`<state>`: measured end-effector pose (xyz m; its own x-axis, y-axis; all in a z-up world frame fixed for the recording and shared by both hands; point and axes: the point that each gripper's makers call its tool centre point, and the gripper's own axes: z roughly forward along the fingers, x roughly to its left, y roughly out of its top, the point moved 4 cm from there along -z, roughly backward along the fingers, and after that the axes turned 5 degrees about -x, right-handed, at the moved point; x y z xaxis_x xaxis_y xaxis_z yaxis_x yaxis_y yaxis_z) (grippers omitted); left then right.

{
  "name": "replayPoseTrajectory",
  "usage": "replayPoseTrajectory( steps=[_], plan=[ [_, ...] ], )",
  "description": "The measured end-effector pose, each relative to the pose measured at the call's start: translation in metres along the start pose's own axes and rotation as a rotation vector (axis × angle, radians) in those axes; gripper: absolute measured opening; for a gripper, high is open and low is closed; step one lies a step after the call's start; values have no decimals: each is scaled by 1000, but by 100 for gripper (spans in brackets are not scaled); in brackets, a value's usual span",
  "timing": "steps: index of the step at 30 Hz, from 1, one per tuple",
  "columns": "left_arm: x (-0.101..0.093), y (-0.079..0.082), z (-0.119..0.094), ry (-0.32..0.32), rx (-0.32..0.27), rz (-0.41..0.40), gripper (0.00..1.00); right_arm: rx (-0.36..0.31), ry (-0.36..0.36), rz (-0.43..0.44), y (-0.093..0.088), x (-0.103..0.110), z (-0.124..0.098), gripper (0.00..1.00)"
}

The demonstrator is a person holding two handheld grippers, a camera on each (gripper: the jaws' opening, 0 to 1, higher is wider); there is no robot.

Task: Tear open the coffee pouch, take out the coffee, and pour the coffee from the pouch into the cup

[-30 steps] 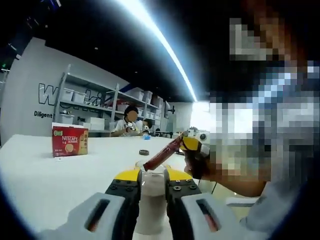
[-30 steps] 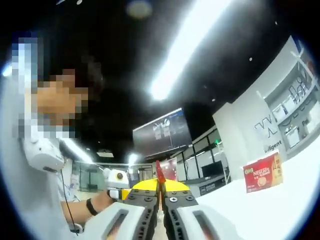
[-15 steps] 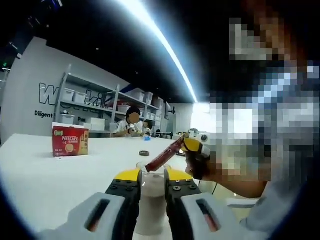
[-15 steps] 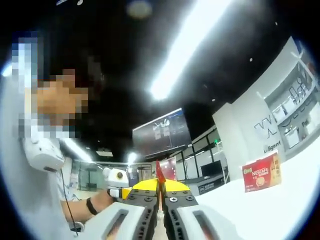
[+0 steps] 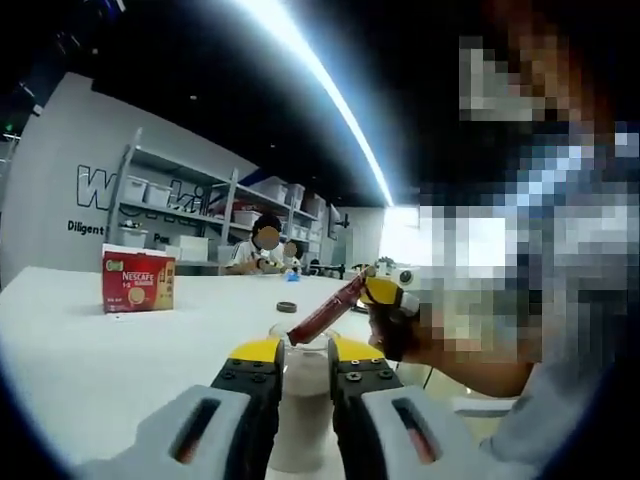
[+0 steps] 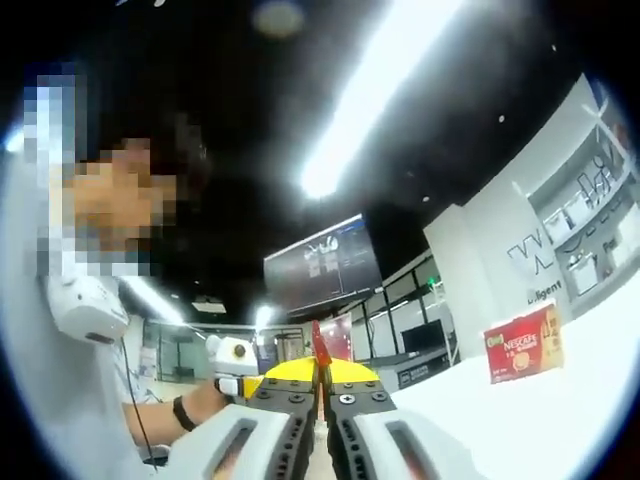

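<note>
Almost nothing has moved since the earlier frames: the red coffee pouch (image 5: 327,312) still slants over the cup (image 5: 303,400). The left gripper (image 5: 302,352) has its jaws clamped on the cup near the tabletop's (image 5: 90,360) near edge. The right gripper (image 6: 320,372) pinches the pouch, jaws together. A red Nescafe box (image 5: 138,279) stands toward the far edge

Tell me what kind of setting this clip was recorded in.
Probably an office or lab workspace: a long white table, wall shelving stacked with storage bins beside painted lettering, people seated at the far end, and a large wall screen.
</note>
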<state>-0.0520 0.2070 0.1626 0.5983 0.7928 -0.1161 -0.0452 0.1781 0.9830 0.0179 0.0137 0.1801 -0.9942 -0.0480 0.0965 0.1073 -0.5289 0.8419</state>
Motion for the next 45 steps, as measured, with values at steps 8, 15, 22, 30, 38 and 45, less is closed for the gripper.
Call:
replayPoseTrajectory(
  steps=[8,15,22,30,38,45],
  plan=[
    [-4,1,1,-7,0,3,20,-2,3,-2,5,2,-3,3],
    [-5,0,2,-11,3,5,20,7,1,-6,3,3,-2,3],
    [-3,3,-1,-6,-1,8,20,8,6,-11,5,2,-3,3],
    [-4,2,-1,-9,-3,7,20,9,7,-11,6,3,-2,3],
    [-5,1,0,-12,-4,4,20,34,-9,-20,2,0,-3,3],
    [-4,3,-2,-8,-8,5,20,27,-6,-17,3,0,-2,3]
  ],
)
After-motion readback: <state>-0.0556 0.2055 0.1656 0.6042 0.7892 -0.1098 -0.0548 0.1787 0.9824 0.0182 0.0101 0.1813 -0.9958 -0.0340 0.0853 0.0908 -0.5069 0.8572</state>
